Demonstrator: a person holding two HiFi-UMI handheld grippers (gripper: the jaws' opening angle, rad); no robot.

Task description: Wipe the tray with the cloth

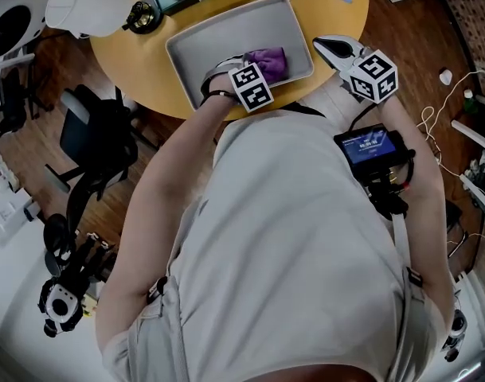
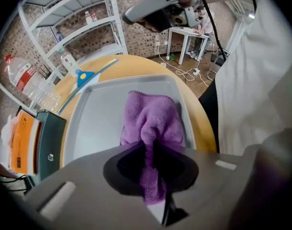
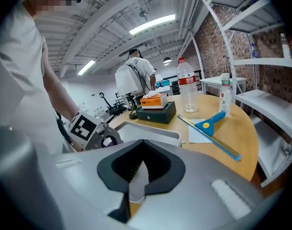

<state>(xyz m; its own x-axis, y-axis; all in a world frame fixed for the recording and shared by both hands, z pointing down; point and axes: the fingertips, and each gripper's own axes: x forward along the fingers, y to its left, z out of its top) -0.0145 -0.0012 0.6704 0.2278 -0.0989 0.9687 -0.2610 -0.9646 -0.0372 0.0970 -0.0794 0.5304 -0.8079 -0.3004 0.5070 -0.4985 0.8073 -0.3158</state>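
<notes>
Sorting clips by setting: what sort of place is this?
Probably a lab or workshop, not a home: metal shelving against a brick wall, strip lights overhead, cables across the floor.

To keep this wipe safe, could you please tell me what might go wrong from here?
1. The left gripper pinches only a fold of the bunched purple cloth, so a hard stroke might pull it free.
2. The right gripper hangs shut beside the grey tray and does not steady it. The tray lies near the edge of the round table and could slide as the cloth pushes.
</notes>
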